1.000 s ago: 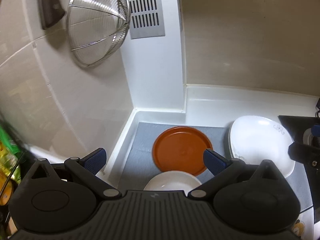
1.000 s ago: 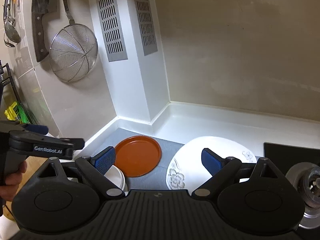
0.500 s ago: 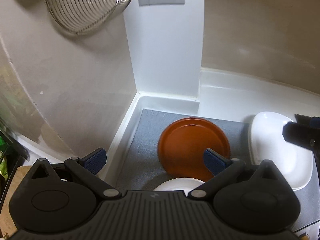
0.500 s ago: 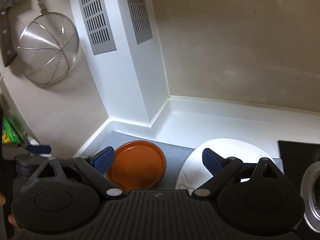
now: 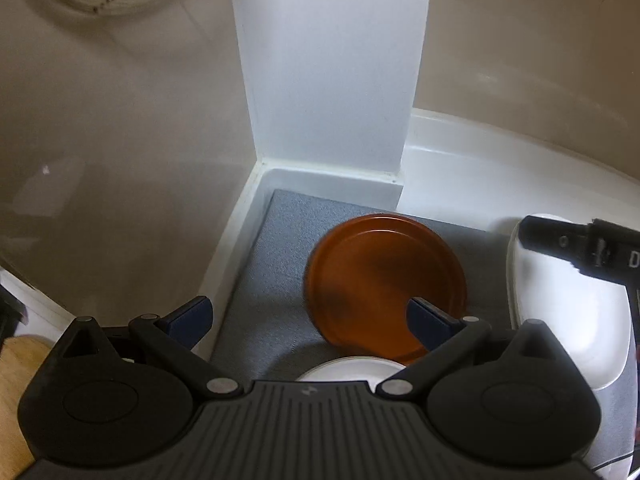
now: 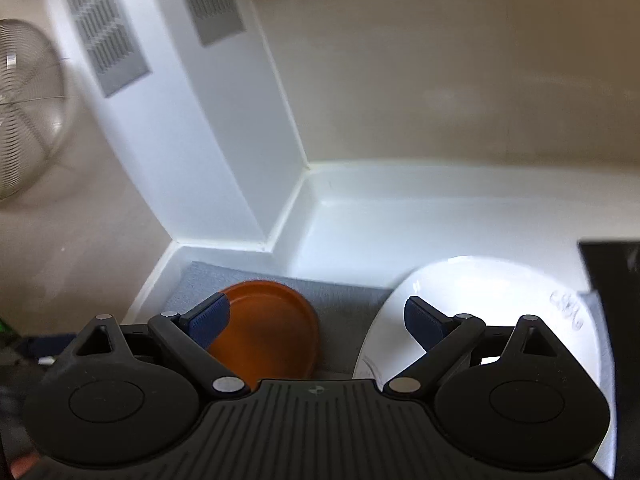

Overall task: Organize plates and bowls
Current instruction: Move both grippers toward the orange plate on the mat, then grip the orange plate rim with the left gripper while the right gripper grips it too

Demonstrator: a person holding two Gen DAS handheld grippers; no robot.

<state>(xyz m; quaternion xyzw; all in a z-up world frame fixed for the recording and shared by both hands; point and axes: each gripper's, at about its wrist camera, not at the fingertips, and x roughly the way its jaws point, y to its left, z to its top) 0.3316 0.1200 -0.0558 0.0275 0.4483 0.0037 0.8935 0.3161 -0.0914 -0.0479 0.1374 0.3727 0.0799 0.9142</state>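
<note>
Plates sit ahead of me on a grey mat (image 5: 276, 248) spread over the white table (image 5: 460, 176) in the corner by a white column (image 5: 328, 80). My left claw (image 5: 308, 312) is released, its blue fingers spread wide and holding nothing — the right one hangs over the near part of the orange plate (image 5: 384, 280), the left one over the edge of the mat. Just below that plate, the rim of a white bowl (image 5: 348, 368) peeks out from behind the claw's body; I cannot tell whether the two touch. My right claw (image 6: 316, 320) is also released and empty, its left finger in front of the orange plate's left edge and its right finger over the large white plate (image 6: 480, 292), which lies to the right of the orange one — with a strip of mat between them. A wire strainer (image 6: 24, 128) hangs blurred on the wall at left.
</note>
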